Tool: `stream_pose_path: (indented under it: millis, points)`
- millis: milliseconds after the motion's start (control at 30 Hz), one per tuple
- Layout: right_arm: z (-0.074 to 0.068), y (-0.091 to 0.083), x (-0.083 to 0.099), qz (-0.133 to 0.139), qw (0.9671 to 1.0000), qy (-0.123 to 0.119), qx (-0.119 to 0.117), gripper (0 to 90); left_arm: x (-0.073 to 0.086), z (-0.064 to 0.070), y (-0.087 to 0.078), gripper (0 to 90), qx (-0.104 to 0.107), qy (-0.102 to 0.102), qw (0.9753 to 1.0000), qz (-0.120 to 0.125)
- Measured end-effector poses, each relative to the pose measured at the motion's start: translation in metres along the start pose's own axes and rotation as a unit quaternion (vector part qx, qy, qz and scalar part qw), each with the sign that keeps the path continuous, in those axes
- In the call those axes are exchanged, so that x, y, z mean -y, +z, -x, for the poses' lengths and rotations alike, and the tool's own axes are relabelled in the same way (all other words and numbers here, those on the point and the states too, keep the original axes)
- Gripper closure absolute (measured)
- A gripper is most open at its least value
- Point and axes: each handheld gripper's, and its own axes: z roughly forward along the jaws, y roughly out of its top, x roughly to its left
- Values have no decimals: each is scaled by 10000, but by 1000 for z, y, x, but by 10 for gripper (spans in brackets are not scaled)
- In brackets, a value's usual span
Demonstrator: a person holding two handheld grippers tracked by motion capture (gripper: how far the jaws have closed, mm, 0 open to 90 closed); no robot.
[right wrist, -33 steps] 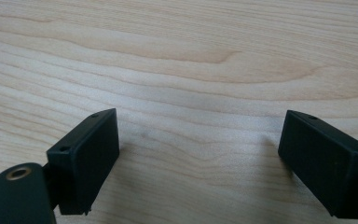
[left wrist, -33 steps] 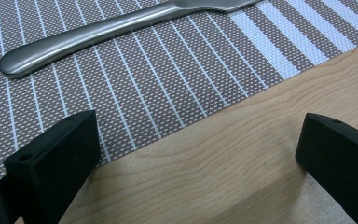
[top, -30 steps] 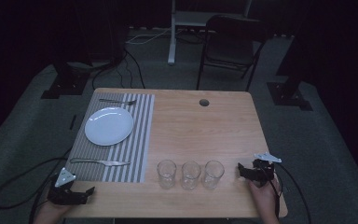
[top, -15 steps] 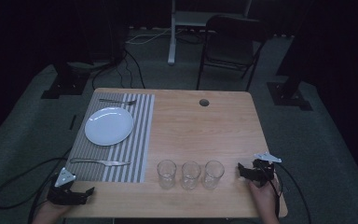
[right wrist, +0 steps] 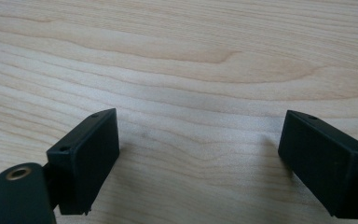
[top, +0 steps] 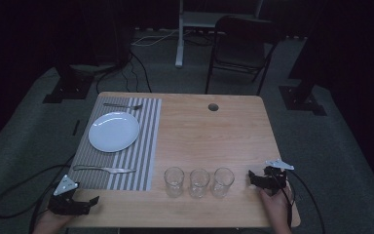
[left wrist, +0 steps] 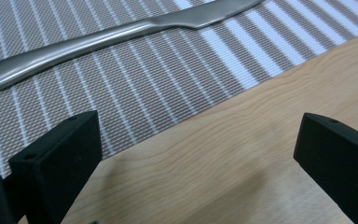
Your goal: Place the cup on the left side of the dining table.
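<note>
On the wooden table [top: 209, 131] a striped placemat [top: 148, 146] carries a white plate [top: 113, 131], a fork [top: 122, 105] at its far edge and a knife [top: 104, 169] near its front edge. Three empty glasses [top: 199, 182] stand in a row at the table's front. My left gripper [top: 91, 202] rests at the front left corner, open, with nothing between its jaws. In the left gripper view that gripper [left wrist: 200, 154] faces the knife [left wrist: 116, 35] on the placemat [left wrist: 74, 88]. My right gripper [top: 251, 178] sits open just right of the glasses, over bare wood [right wrist: 200, 70].
A round cable hole [top: 213, 107] lies near the table's far edge. A dark chair [top: 241, 46] and a white stand [top: 181, 34] are behind the table. Cables [top: 19, 195] trail off both grippers over the grey carpet.
</note>
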Motion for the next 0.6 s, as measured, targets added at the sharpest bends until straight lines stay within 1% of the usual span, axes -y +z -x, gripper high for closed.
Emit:
stream_pose_path:
  millis: [33, 67, 100, 133, 200, 233, 267, 333, 367, 400, 467, 500, 533, 600]
  points:
    - [0, 0, 0, 0, 10000, 0, 0, 119, 0, 0, 0, 15, 0, 0, 10000, 0]
    - [0, 0, 0, 1, 10000, -1, 0, 119, -2, 3, 0, 15, 47, 50, 10000, -9]
    - [0, 0, 0, 0, 10000, 0, -1, 119, -3, 4, 0, 15, 39, 66, 10000, 4]
    - [0, 0, 0, 0, 10000, 0, 0, 119, -5, 5, 0, 15, 104, 86, 9999, -12]
    - [0, 0, 0, 0, 10000, 0, 0, 119, -8, 8, 0, 15, 70, 144, 9999, 29]
    - [0, 0, 0, 0, 10000, 0, 0, 119, -9, 10, -1, 15, 140, 163, 9998, 38]
    - [0, 0, 0, 0, 10000, -1, 0, 119, -11, 12, -1, 15, 106, 202, 9997, 72]
    - [0, 0, 0, -1, 10000, 1, 0, 119, -14, 15, -1, 15, 208, 242, 9995, 69]
    - [0, 0, 0, 0, 10000, 0, 0, 119, -16, 17, -1, 15, 212, 262, 9994, 90]
    - [0, 0, 0, 0, 10000, 0, 0, 119, -17, 18, 0, 15, 262, 279, 9992, 74]
    - [0, 0, 0, 0, 10000, -1, 0, 119, -20, 20, 2, 15, 252, 319, 9991, 94]
    - [0, 0, 0, 1, 10000, -1, 0, 119, -21, 21, 3, 15, 314, 331, 9989, 76]
    - [0, 0, 0, 2, 10000, 0, -1, 119, -22, 23, 5, 15, 289, 349, 9989, 76]
    - [0, 0, 0, 0, 10000, 0, 0, 119, -24, 28, 10, 16, 366, 375, 9986, 28]
